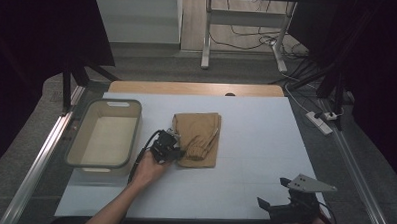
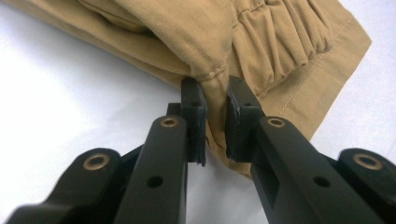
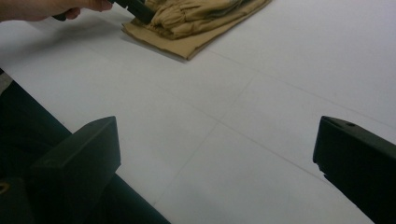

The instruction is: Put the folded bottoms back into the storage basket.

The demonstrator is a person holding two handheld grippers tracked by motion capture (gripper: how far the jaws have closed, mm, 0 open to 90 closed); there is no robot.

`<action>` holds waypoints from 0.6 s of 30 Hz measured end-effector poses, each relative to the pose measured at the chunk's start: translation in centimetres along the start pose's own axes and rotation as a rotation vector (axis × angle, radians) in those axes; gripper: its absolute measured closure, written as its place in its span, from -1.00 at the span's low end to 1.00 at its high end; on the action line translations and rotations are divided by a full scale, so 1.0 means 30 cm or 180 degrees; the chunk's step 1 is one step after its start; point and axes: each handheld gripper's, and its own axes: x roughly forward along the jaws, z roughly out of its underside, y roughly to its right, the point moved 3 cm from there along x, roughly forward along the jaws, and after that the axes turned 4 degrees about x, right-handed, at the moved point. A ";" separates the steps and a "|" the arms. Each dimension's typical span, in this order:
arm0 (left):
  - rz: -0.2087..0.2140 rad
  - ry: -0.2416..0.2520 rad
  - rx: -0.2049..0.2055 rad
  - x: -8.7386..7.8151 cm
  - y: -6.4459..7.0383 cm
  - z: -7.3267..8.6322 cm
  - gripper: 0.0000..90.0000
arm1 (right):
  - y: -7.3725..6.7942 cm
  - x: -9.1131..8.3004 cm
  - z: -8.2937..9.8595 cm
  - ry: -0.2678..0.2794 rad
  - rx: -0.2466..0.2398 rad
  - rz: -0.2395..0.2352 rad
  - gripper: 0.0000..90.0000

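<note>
Nearest, our right gripper: jaws spread, idle, well clear of the folded tan trousers. Next, left gripper: pinching the trousers' near-left fold. Beyond-left, grey bin on the white tabletop. Risk: such a thin pinch may slip, unfolding the stack when lifted.

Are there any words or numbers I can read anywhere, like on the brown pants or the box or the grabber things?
None: no words, numbers or signs can be read.
Folded tan pants: plain cloth with stitching, no tag or print in sight.
Grey bin: plain walls, no label.
Left tool, shut on a fold of the pants: black jaws with screws, no writing.
Right tool, open: no marks.
White table cover: blank.
</note>
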 end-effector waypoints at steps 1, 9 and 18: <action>-0.0002 0.0001 0.0013 0.000 0.000 0.001 0.75 | -0.002 0.001 -0.008 0.0025 -0.0022 0.0001 -0.98; 0.0043 0.0126 0.0006 0.007 -0.005 0.017 0.74 | -0.027 0.041 -0.072 0.0054 -0.0188 -0.0054 -0.99; 0.0020 0.0093 0.0024 0.007 -0.003 0.014 0.73 | -0.030 0.154 -0.168 -0.0034 -0.0204 -0.0249 -0.98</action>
